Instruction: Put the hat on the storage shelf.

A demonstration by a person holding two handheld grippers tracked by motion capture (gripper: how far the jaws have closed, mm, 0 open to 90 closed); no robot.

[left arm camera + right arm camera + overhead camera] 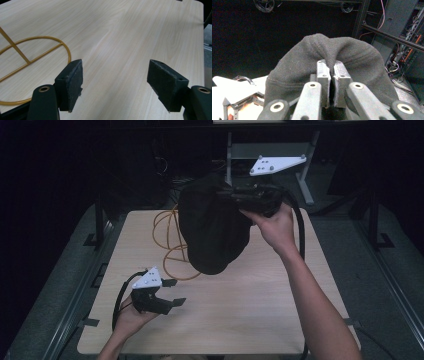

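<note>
Right gripper [235, 195] pinches hat [212, 230] aloft, far right, for carrying; left gripper [172, 292] spread, empty, near left beside wire frame [170, 245].

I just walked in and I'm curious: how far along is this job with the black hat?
Done: the right gripper has clamped the black knit hat and lifted it off the table. In hand: the hat hangs above the yellow wire rack. Left: the left gripper waits open and empty.
</note>
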